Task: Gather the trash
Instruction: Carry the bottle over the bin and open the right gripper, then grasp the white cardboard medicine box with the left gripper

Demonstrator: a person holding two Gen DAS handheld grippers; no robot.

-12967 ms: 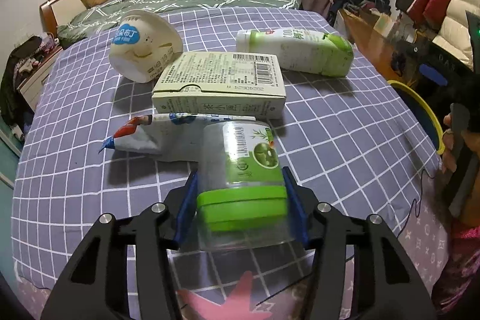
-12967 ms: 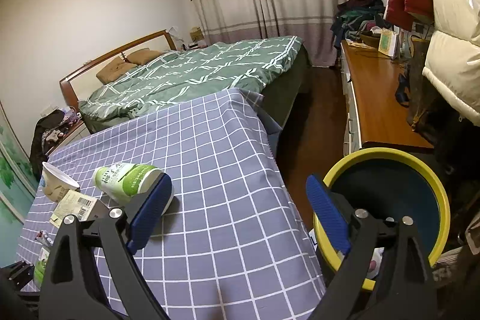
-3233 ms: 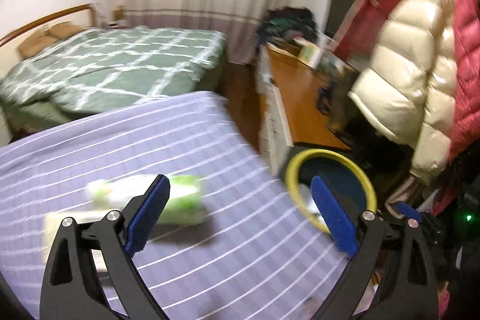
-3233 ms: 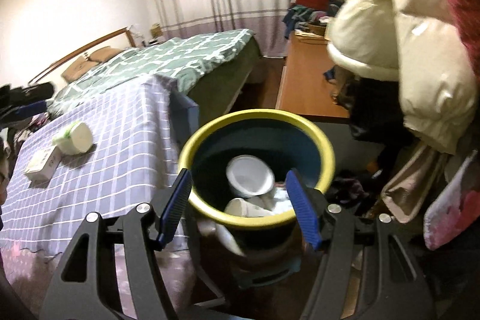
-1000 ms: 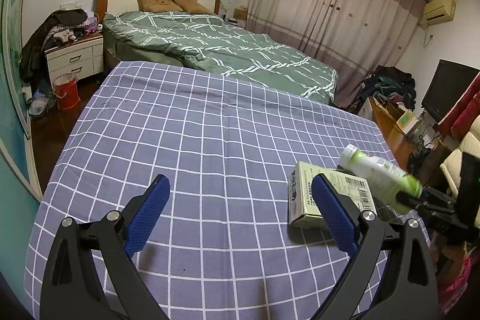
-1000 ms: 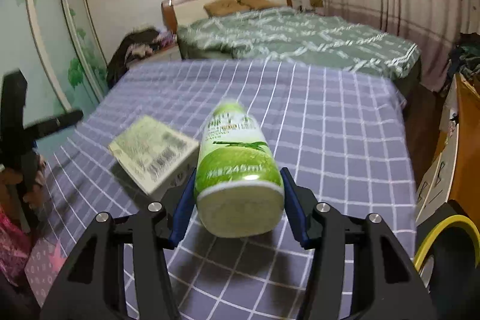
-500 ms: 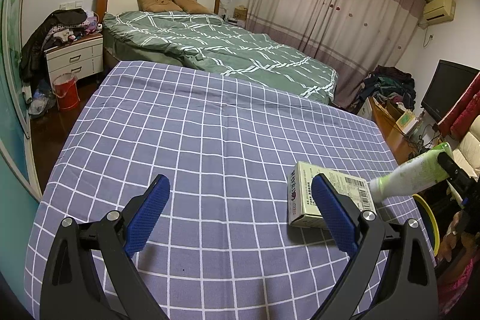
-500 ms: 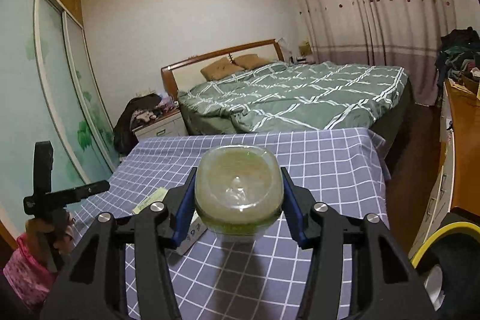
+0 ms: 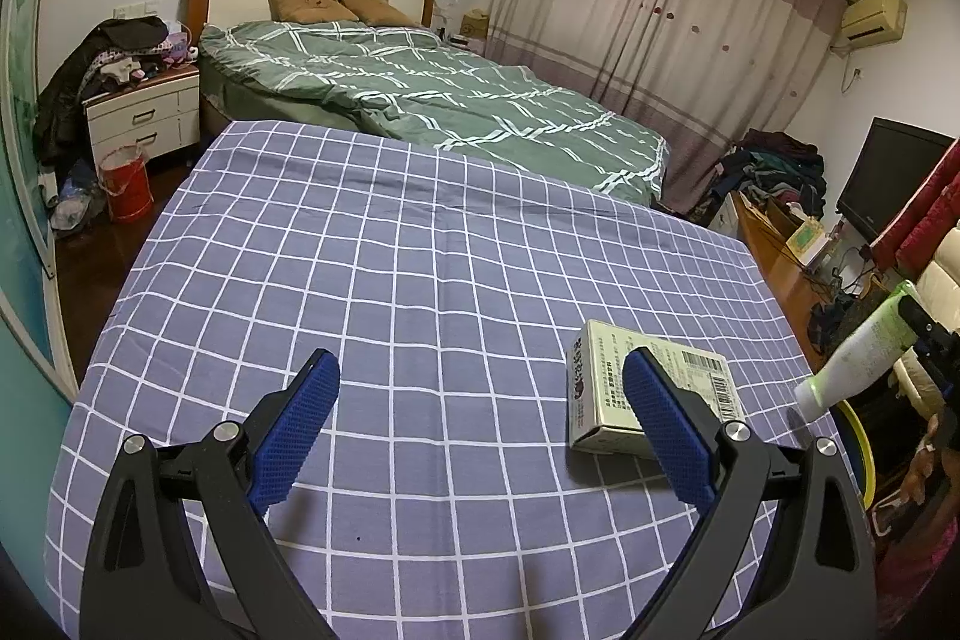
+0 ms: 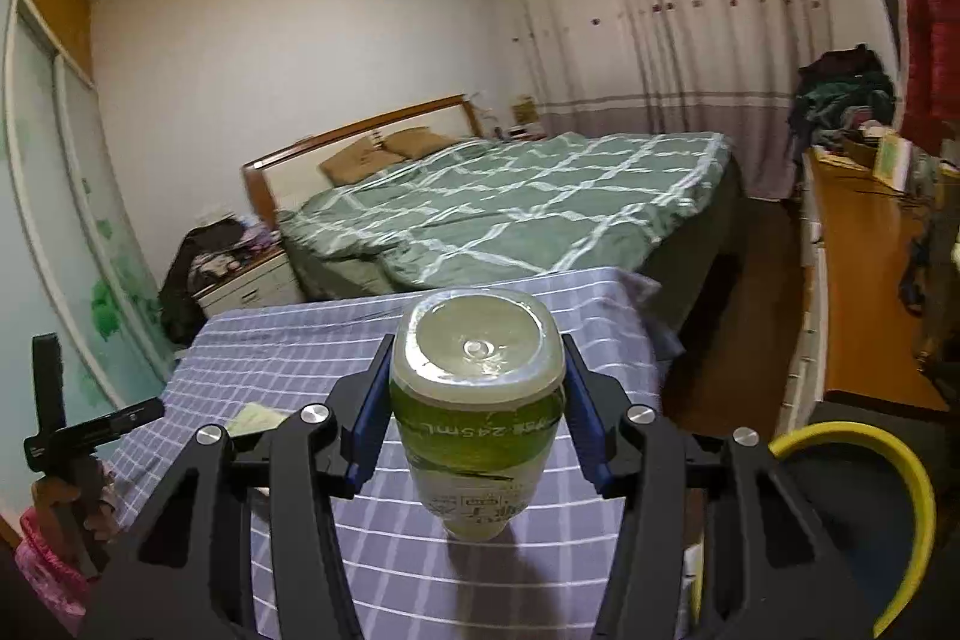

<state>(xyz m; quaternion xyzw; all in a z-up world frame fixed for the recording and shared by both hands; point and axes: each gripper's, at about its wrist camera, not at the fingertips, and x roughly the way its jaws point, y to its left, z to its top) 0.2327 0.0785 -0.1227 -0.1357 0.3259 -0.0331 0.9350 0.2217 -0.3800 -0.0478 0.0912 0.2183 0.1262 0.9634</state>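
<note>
Since half a second earlier, the bottle [image 10: 477,412] had tipped further — base up, cap down — clamped in the right gripper [image 10: 477,403] above the checked cloth's [image 9: 420,280] right edge, near the yellow-rimmed bin [image 10: 900,490]. The left gripper [image 9: 480,424] hung with fingers apart and nothing between them — unchanged, with the carton [image 9: 600,388] at its right finger. Best carry the bottle fully over the rim before releasing.
</note>
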